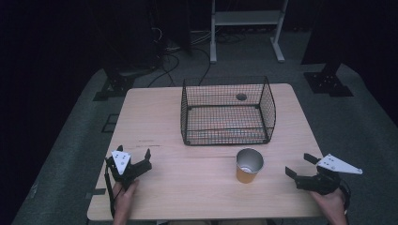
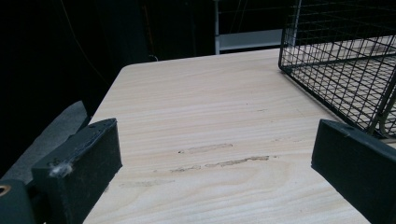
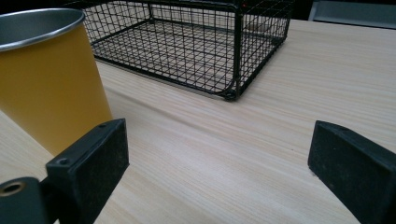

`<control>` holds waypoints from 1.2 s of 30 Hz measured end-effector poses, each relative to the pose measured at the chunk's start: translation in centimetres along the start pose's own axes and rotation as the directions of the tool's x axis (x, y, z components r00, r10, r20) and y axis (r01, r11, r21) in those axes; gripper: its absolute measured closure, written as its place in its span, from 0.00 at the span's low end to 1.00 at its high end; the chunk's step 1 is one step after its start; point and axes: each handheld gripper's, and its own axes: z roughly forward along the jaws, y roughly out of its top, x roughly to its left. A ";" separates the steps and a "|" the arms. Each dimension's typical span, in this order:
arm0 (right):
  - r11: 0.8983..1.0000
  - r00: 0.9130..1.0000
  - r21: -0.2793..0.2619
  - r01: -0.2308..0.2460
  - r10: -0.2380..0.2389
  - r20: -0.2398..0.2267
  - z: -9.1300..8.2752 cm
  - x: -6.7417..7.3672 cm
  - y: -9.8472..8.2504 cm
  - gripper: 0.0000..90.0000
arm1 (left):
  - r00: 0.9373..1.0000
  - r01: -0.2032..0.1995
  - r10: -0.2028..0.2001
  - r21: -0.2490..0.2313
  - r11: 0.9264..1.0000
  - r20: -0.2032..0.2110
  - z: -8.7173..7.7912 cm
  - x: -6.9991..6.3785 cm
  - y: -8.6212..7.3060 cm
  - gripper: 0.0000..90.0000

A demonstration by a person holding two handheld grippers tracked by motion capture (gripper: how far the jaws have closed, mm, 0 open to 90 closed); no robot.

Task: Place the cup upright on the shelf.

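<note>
Round metal-rimmed yellow cup (image 1: 248, 166), wire basket (image 1: 227, 111)

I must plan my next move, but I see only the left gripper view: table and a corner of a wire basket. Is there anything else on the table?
Observer: Yes. An orange cup with a shiny metal inside stands upright in front of the wire basket, apart from it.
Operator: Is something inside the basket?
Observer: No, the high view shows only its mesh floor.
Operator: Where are the right tongs?
Observer: The right tongs are to the right of the cup, open, holding nothing. In the right gripper view the cup is just beyond one jaw.
</note>
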 end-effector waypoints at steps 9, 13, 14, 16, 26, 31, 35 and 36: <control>1.000 1.000 0.015 0.015 -0.014 -0.020 -0.4 0.6 0.2 0.05 | 1.000 0.005 -0.005 -0.002 1.000 -0.001 -0.1 0.0 0.0 0.01; 1.000 0.999 0.015 0.022 -0.021 -0.043 -0.8 1.0 0.3 0.05 | 1.000 0.005 -0.005 -0.004 1.000 0.003 -0.1 0.1 0.0 0.01; 1.000 0.998 0.015 0.025 -0.025 -0.052 -1.0 1.1 0.3 0.05 | 1.000 0.005 -0.005 -0.004 1.000 0.004 -0.1 0.0 0.0 0.01; 0.999 0.997 0.016 0.032 -0.031 -0.069 -1.2 1.5 0.4 0.05 | 1.000 0.005 -0.005 -0.004 1.000 0.004 -0.1 0.0 0.0 0.01; 0.996 0.987 0.023 0.084 -0.080 -0.137 -1.2 3.5 1.0 0.05 | 1.000 0.007 -0.007 -0.004 1.000 0.005 -0.1 0.1 0.0 0.01; 0.992 0.982 0.036 0.119 -0.112 -0.152 -0.7 4.5 1.2 0.05 | 1.000 0.008 -0.008 -0.004 1.000 0.006 -0.1 0.1 0.0 0.01; 0.990 0.978 0.042 0.136 -0.128 -0.163 -0.3 5.1 1.4 0.05 | 1.000 0.009 -0.009 -0.004 1.000 0.007 -0.1 0.1 0.0 0.01; 0.990 0.978 0.042 0.138 -0.129 -0.166 -0.2 5.2 1.4 0.05 | 1.000 0.013 -0.013 -0.006 1.000 0.006 -0.1 0.1 0.0 0.01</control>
